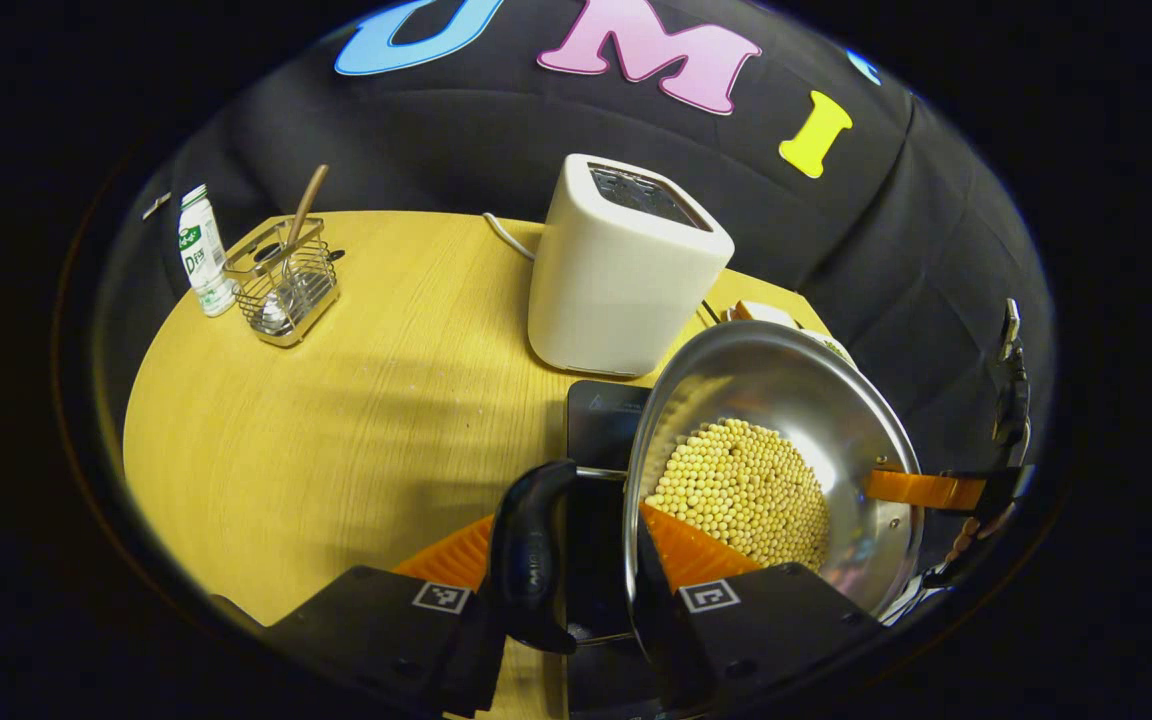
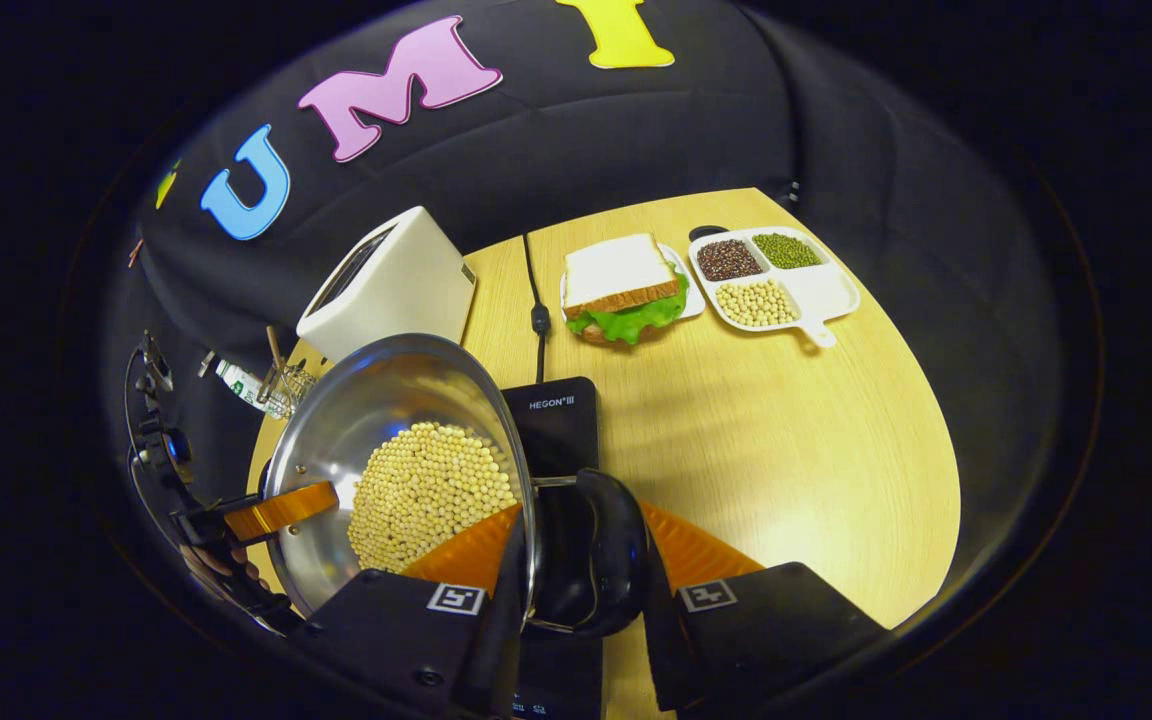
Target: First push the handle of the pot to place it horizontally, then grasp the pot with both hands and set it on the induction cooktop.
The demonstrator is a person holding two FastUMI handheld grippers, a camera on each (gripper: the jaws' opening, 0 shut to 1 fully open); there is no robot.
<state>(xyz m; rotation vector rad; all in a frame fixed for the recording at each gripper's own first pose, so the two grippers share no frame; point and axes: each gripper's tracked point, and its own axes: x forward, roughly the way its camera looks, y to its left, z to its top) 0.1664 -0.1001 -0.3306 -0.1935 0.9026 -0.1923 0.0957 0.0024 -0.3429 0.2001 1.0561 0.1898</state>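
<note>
The steel pot (image 1: 786,400), holding a heap of pale soybeans (image 1: 746,490), is lifted between the two tools above the black induction cooktop (image 1: 604,420), which lies on the wooden counter (image 1: 336,420) just in front of the white toaster (image 1: 626,265). In the left gripper view, the left tool (image 1: 576,560) is pinching one black side handle (image 1: 531,550) of the pot, its orange fingers (image 1: 696,550) pressed on either side (the pot rim runs right along the inner finger). Farther off at the pot's opposite rim, an orange finger of the other tool grips there. In the right gripper view, the right tool (image 2: 576,560) is likewise clamped on the other black handle (image 2: 601,550), with the pot tilted toward the camera. Beyond it sit a sandwich (image 2: 626,285) on a plate and a divided white dish (image 2: 816,290) of beans. At the counter's far corner stand a small bottle (image 1: 202,250) and a wire basket (image 1: 284,280).
</note>
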